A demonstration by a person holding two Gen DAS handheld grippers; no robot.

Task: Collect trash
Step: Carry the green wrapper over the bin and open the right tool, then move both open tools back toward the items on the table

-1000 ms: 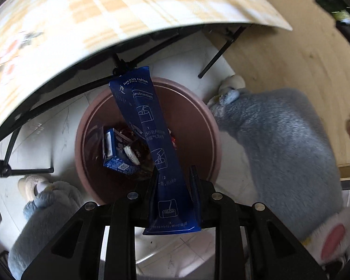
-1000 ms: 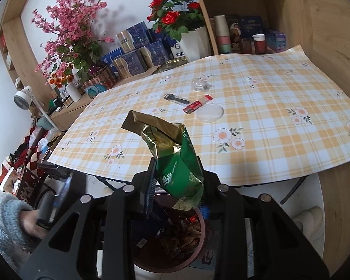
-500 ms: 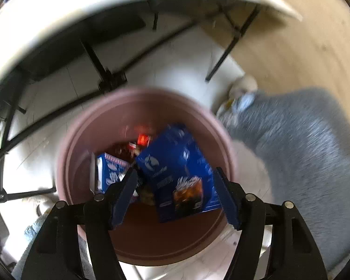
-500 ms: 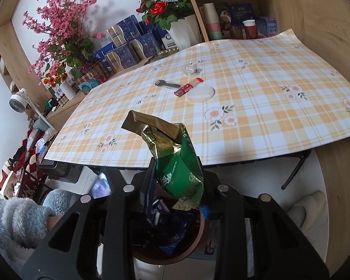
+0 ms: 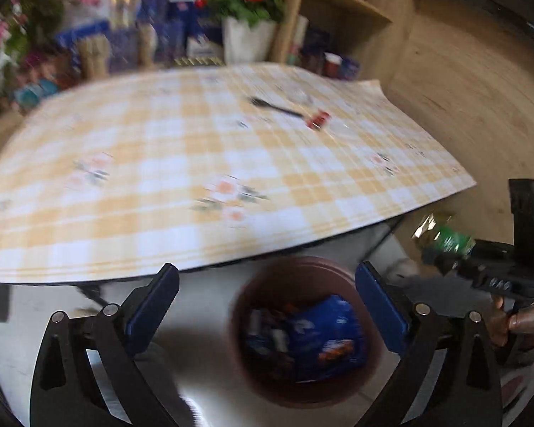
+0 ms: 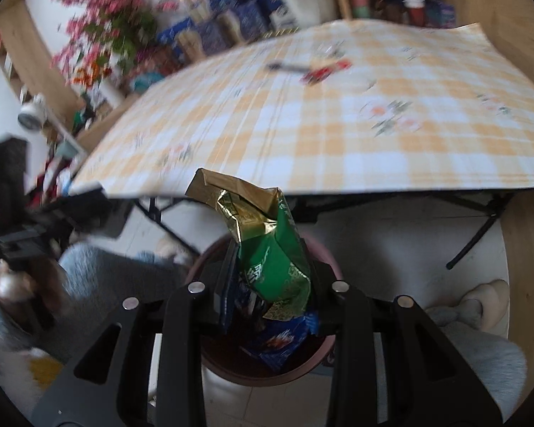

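Blue packet (image 5: 324, 338) now in bin (image 5: 368, 384), left fingers (image 5: 153, 306) wide; right fingers (image 6: 228, 284) still around green bag (image 6: 274, 263).

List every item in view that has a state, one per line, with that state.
left gripper: open, empty
right gripper: shut on green wrapper
green wrapper: crumpled, held upright above the bin
trash bin: uncovered, holding trash
blue packet: lying inside the bin
red wrapper: lying on the table
black fork: lying on the table
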